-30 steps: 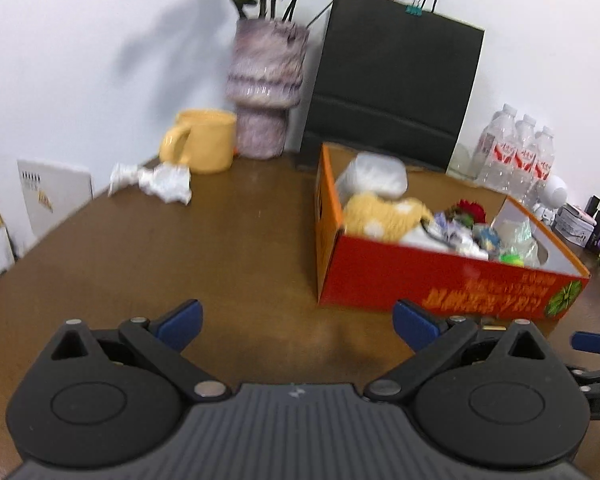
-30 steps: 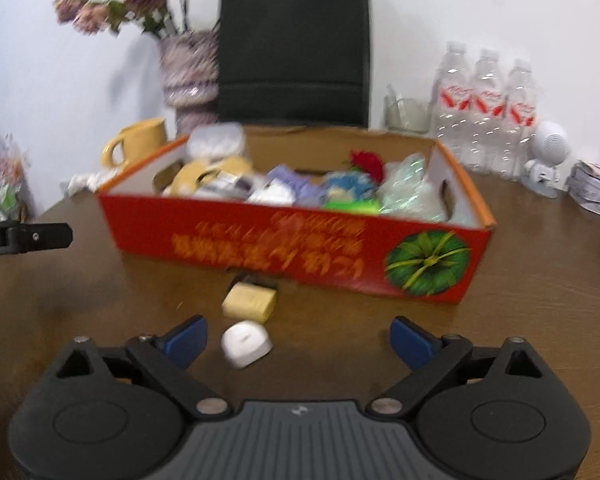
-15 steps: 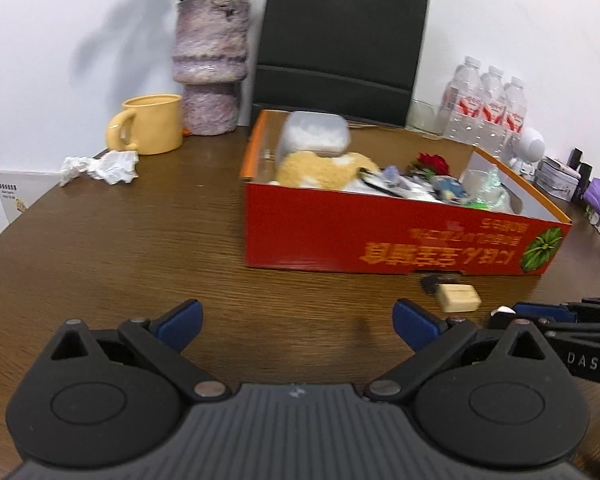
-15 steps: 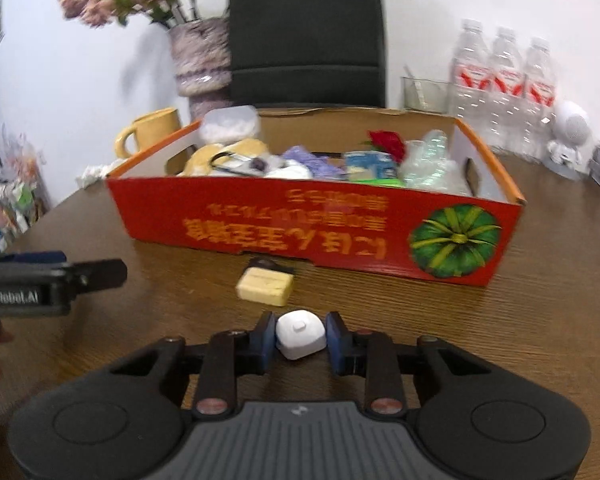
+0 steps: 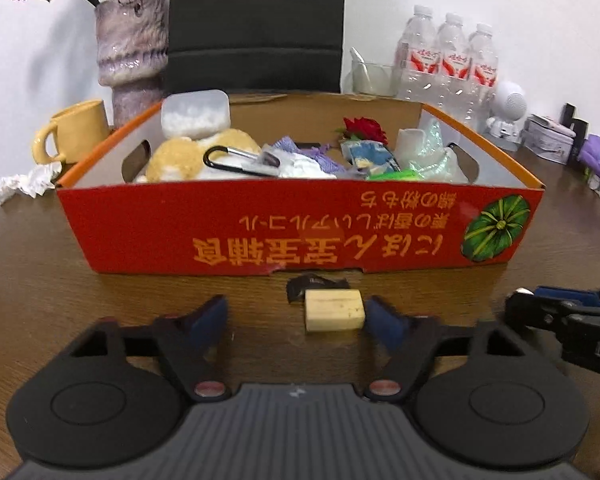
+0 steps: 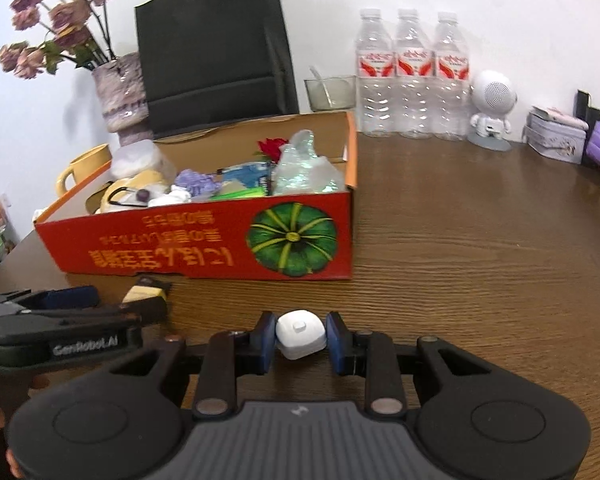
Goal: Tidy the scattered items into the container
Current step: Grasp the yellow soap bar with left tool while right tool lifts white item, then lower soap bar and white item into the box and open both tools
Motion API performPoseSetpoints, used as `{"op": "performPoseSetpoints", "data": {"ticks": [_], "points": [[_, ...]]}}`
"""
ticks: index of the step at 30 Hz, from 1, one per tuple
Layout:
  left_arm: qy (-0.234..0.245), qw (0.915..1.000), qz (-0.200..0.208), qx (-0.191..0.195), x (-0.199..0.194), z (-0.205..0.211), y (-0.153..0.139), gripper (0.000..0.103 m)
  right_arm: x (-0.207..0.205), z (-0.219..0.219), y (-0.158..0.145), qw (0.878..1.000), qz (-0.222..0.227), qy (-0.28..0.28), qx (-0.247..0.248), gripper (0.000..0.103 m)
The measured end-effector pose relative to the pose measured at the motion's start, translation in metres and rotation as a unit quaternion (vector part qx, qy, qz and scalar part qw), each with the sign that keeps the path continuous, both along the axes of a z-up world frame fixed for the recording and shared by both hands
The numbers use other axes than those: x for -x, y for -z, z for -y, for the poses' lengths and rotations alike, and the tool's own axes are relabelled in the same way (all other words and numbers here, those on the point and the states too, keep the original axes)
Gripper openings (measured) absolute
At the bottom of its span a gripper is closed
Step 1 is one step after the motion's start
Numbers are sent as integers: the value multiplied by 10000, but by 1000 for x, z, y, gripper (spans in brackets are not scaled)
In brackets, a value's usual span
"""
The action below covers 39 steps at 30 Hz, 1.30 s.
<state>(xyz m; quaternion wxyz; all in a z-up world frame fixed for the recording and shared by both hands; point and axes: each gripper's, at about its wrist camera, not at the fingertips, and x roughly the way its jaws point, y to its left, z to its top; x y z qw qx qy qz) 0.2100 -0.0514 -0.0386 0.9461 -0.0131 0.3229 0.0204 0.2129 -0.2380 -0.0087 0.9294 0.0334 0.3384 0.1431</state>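
Observation:
A red cardboard box (image 5: 280,220) (image 6: 180,248), filled with several small items, stands on the brown table. In front of it lies a pale yellow block (image 5: 334,315) (image 6: 144,294), with a small black piece (image 5: 312,284) just behind. My left gripper (image 5: 296,318) straddles the block and its jaws are closing. The right pad is at the block's side; the left pad stands well apart from it. My right gripper (image 6: 300,336) is shut on a small white square case (image 6: 300,330), low over the table near the box's right front corner.
A yellow mug (image 5: 80,132), crumpled tissue (image 5: 28,182), a vase (image 5: 132,52) and a black paper bag (image 5: 256,20) stand behind the box. Water bottles (image 6: 412,76), a white figurine (image 6: 492,108) and tins (image 6: 556,140) line the back right.
My left gripper slid right along the box front to the yellow block and its jaws narrowed. My right gripper shut on the white case, then shifted right with it.

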Motion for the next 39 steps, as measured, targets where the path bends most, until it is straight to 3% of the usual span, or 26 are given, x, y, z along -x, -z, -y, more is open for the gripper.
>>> {"op": "performPoseSetpoints", "data": {"ticks": [1, 2, 13, 19, 23, 28, 37, 38, 39], "points": [[30, 10000, 34, 37, 0, 0, -1, 35, -1, 2, 0, 10000, -9, -2, -18, 26], [44, 9999, 40, 81, 2, -1, -1, 31, 0, 2, 0, 10000, -8, -15, -34, 26], [318, 9981, 290, 447, 38, -19, -13, 30, 15, -9, -8, 9995, 239, -187, 15, 26], [407, 9935, 872, 615, 59, -42, -50, 30, 33, -11, -37, 9969, 679, -339, -209, 26], [302, 9899, 1207, 677, 40, -61, -79, 30, 29, -18, -66, 9933, 1057, -341, -312, 26], [146, 9868, 1434, 744, -1, -77, -93, 30, -9, -37, -78, 9931, 1106, -175, -355, 26], [151, 9930, 1024, 560, -62, -96, -70, 31, -82, -67, -57, 9964, 830, -58, -137, 26], [135, 9936, 990, 533, -66, -97, -68, 40, -87, -69, -54, 9969, 780, -73, -94, 27], [99, 9939, 967, 528, -68, -98, -66, 71, -91, -71, -51, 9974, 719, -93, -53, 38]]}}
